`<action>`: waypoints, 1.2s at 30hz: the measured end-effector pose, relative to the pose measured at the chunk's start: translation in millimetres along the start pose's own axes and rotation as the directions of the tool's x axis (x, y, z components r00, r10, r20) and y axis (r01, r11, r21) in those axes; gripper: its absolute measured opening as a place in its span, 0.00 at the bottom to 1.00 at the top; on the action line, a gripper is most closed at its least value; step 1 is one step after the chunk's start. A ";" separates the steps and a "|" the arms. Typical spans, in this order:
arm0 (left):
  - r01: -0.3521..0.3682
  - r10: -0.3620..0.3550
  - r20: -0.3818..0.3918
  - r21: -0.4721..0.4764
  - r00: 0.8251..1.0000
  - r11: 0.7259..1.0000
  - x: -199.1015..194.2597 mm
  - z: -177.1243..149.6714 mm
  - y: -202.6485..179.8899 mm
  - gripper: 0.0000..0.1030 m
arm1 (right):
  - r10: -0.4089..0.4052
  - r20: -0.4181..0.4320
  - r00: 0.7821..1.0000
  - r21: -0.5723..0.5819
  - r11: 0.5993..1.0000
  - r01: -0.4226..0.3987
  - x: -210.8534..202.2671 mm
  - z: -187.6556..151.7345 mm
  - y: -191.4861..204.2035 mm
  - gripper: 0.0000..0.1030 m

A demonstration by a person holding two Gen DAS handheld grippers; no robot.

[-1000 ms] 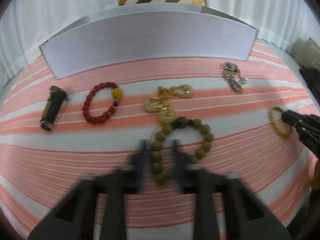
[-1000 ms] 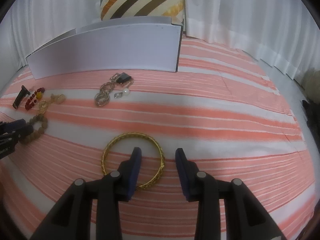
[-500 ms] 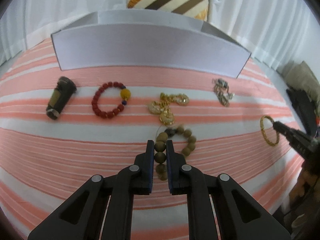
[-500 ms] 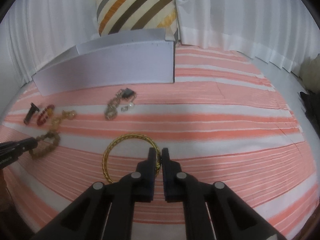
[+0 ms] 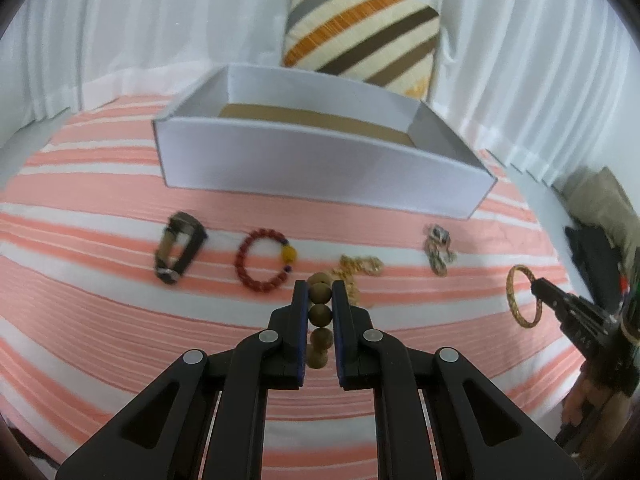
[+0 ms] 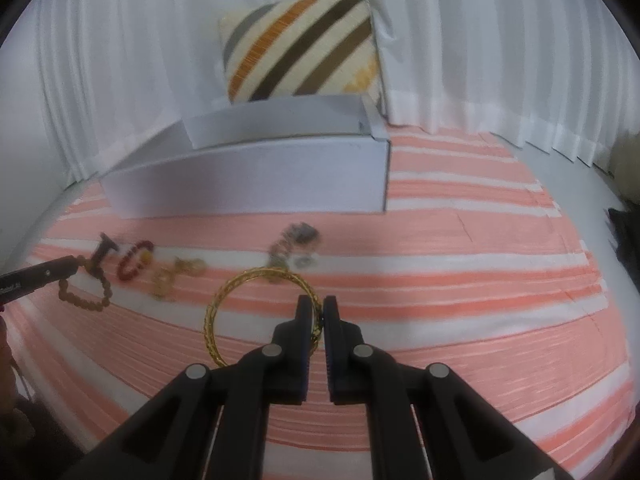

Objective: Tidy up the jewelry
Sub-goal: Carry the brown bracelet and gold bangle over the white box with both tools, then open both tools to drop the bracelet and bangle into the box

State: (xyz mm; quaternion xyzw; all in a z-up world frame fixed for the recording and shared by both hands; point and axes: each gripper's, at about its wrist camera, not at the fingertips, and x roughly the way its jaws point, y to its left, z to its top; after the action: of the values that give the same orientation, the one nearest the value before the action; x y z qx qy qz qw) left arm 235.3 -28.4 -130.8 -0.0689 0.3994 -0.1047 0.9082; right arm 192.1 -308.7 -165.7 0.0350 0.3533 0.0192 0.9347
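Left gripper clamps the wooden bead bracelet; right gripper clamps the gold bangle. Both hang before the white box; clear its front wall before releasing.

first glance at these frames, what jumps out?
Both grippers are pinching jewelry: the left gripper is shut on a wooden bead bracelet, the right gripper on a gold bangle. Behind the loose pieces on the striped cloth sits an open white box, with a striped pillow at the back.
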 end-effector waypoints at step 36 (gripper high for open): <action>-0.032 0.030 0.051 0.039 0.998 0.999 73.9 224.9 10.2 0.08 | 0.038 0.013 0.999 -0.023 0.999 -0.038 110.2 222.2 41.4 0.06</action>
State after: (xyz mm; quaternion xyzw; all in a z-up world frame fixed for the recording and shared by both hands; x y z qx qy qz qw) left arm 451.8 -27.3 -34.4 -0.0474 0.3754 -0.0968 0.9206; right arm 421.4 -272.3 -68.9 0.0313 0.3461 0.0405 0.9368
